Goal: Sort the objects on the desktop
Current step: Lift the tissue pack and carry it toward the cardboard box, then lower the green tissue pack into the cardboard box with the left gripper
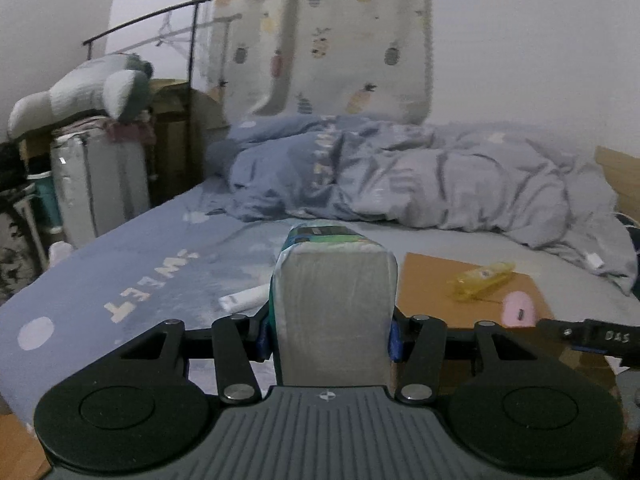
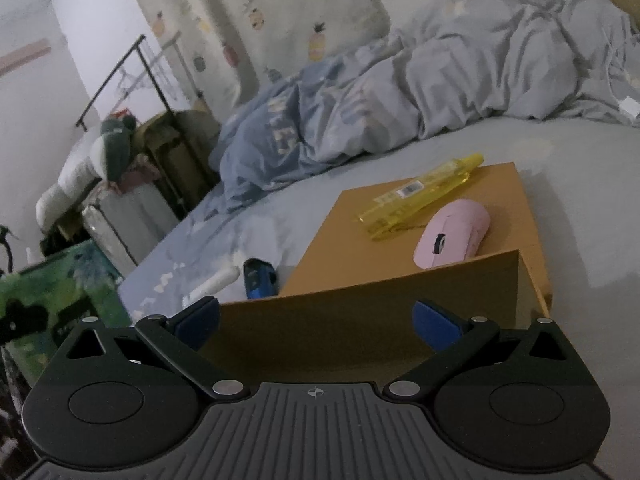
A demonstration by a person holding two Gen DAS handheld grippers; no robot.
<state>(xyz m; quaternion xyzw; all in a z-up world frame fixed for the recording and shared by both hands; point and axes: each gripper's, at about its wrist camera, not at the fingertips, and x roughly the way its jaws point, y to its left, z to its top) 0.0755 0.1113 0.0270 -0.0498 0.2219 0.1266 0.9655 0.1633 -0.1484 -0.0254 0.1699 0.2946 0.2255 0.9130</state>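
Note:
My left gripper [image 1: 330, 336] is shut on a soft tissue pack [image 1: 336, 292], white at the near end and green on top, held above the blue bedsheet. The same pack shows green at the left edge of the right wrist view [image 2: 60, 292]. My right gripper [image 2: 318, 320] is open, its blue pads either side of the raised flap of a flat cardboard box [image 2: 336, 240]. A yellow bottle [image 2: 424, 196] and a pink mouse [image 2: 454, 232] lie on the box. A white tube [image 2: 212, 284] and a blue object [image 2: 260, 278] lie on the sheet to its left.
A crumpled blue-grey duvet [image 1: 400, 176] fills the back of the bed. A silver suitcase [image 1: 100, 184] topped with a plush toy [image 1: 92, 92] stands at the bed's left side. A fruit-print curtain [image 1: 320, 36] hangs behind.

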